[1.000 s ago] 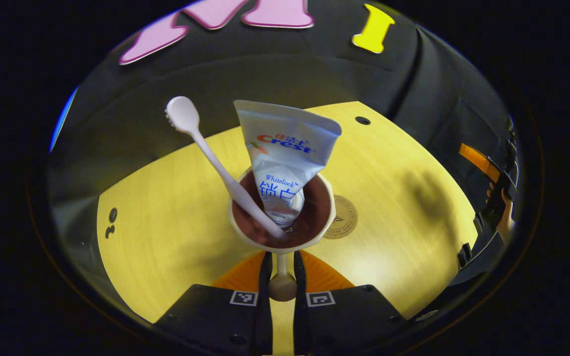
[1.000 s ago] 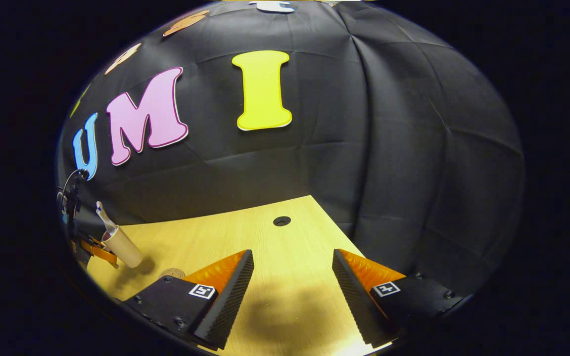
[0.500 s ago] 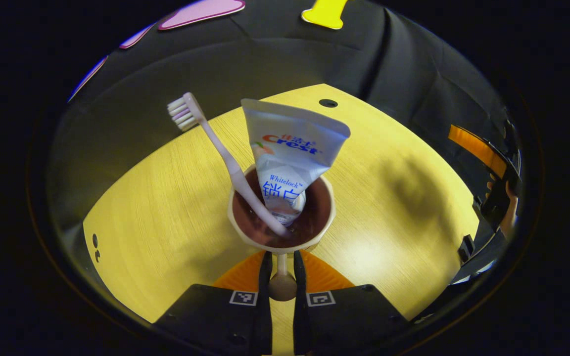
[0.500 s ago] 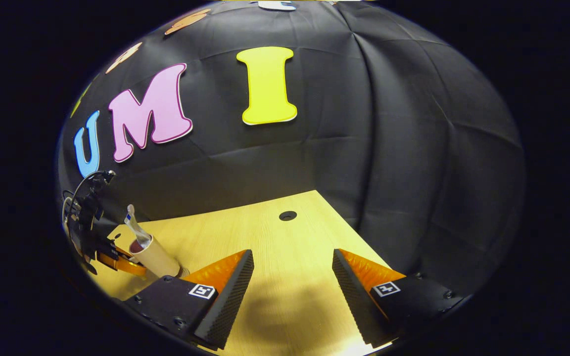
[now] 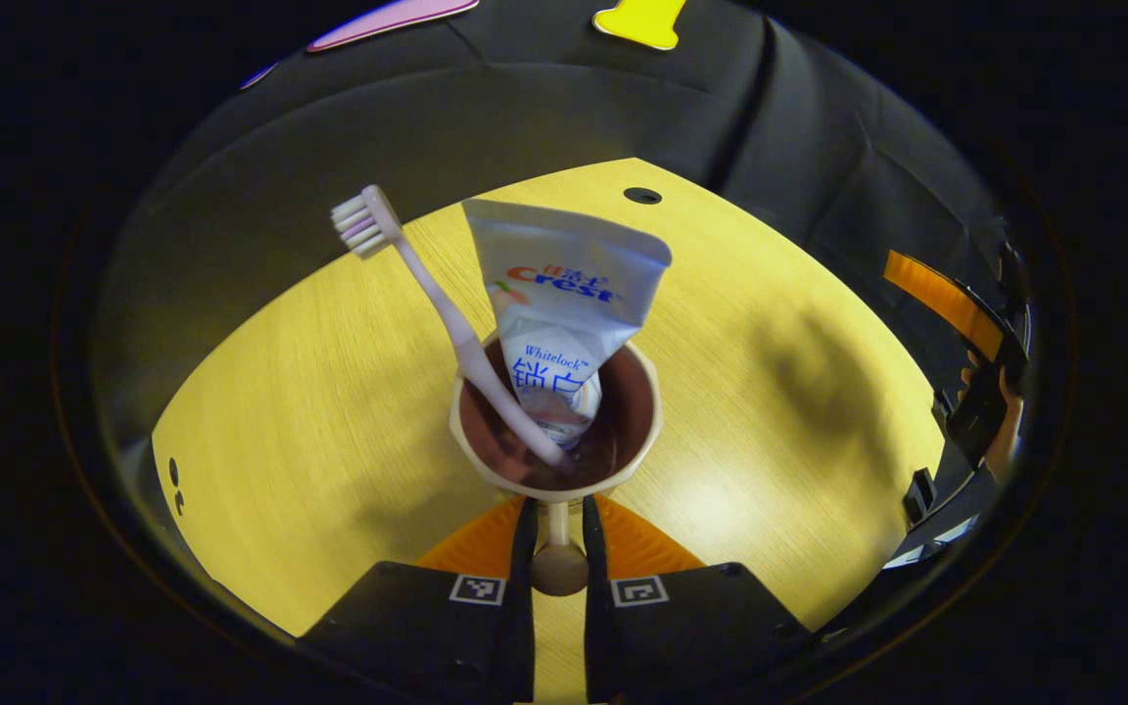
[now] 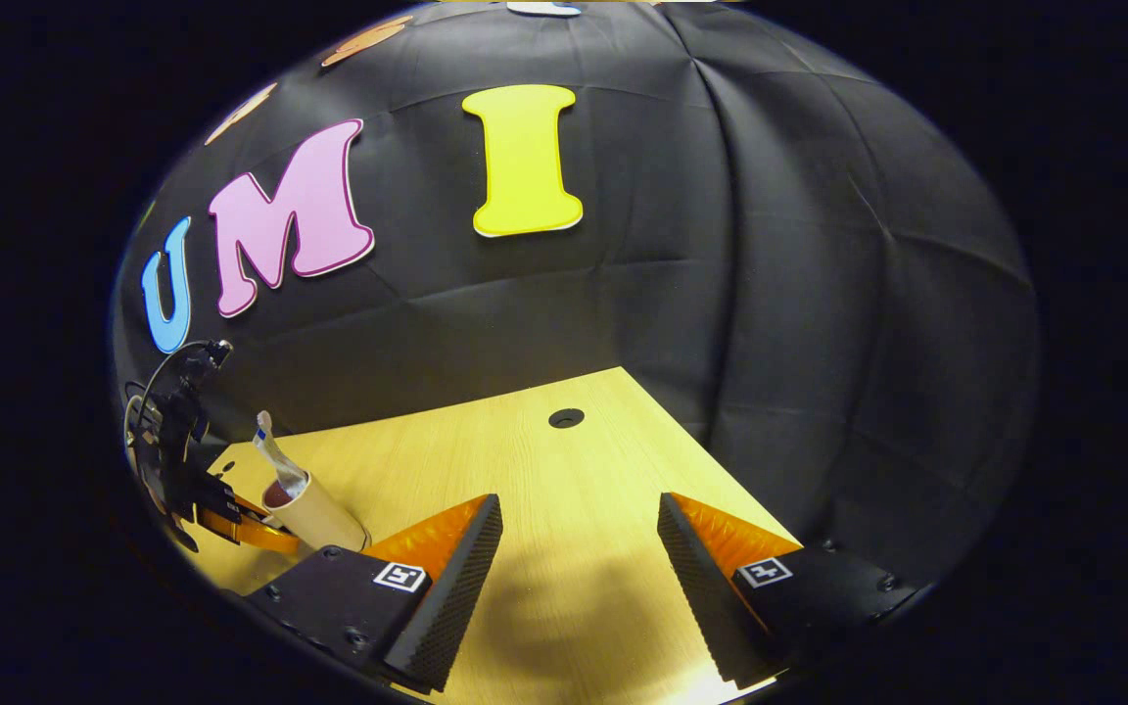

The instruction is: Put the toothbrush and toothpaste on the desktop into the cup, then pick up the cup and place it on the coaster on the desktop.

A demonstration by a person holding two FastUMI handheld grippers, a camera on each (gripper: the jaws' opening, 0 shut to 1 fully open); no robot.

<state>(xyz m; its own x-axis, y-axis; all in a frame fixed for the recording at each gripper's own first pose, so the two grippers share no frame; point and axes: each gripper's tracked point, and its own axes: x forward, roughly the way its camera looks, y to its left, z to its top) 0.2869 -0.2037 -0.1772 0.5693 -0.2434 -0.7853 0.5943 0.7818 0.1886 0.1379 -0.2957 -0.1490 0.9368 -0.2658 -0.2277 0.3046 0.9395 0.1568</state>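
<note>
A beige cup with a dark inside hangs tilted just in front of my left gripper, which is shut on the cup's thin handle. A pale toothbrush leans left out of the cup, bristles up. A white toothpaste tube stands in the cup beside it. In the right gripper view the same cup shows far left, held by the left gripper. My right gripper stands open over the table with nothing between its fingers. I cannot tell whether the cup touches the table.
The wooden table has a small round hole near its far edge, also seen as the hole in the right gripper view. The right gripper sits at the table's right side. Black cloth walls close the back.
My left gripper carried the cup to the right, and the round coaster went out of sight beneath it. The toothbrush turned in the cup, showing its bristles. The right gripper barely moved.
</note>
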